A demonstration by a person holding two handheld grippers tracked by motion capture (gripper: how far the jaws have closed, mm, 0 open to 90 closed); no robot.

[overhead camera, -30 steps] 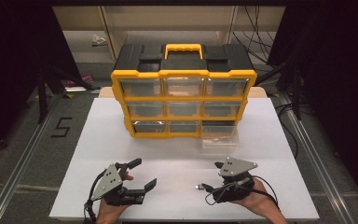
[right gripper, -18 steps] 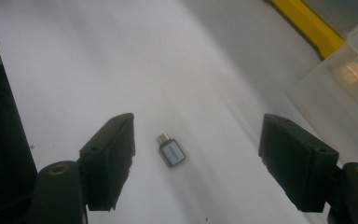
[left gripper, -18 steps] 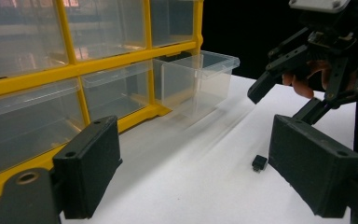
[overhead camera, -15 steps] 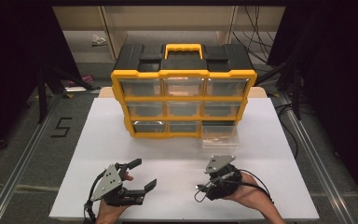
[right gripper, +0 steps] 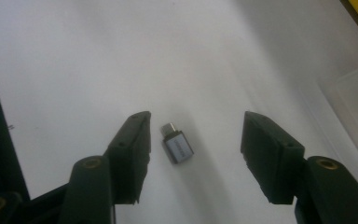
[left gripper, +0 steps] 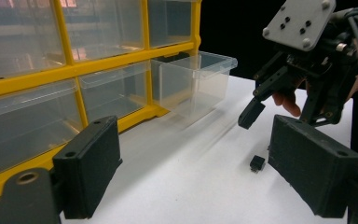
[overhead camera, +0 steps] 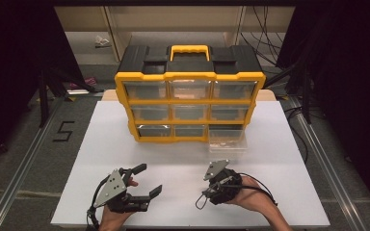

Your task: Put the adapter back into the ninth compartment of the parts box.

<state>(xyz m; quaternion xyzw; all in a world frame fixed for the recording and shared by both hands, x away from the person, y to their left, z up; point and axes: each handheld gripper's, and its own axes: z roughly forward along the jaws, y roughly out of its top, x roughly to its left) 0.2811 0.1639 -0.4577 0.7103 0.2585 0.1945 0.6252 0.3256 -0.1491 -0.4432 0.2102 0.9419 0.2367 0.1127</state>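
Observation:
A small grey USB adapter (right gripper: 177,147) lies flat on the white table (overhead camera: 183,159), its plug end pointing away from me. My right gripper (right gripper: 198,140) points down over it with a jaw on each side. Its jaws have just been closing, and neither pad touches the adapter. The left gripper view shows that gripper (left gripper: 284,116) hovering above the adapter (left gripper: 257,163). My left gripper (overhead camera: 148,179) rests at the front left, open and holding nothing.
A yellow and black drawer organizer (overhead camera: 190,103) stands at the back of the table. One clear drawer (overhead camera: 227,140) stands pulled out on the table in front of its lower right corner. The table's front edge is close behind both hands.
My right gripper has moved left and forward, tipped down toward the table, and its jaws have narrowed. The left gripper has stayed put.

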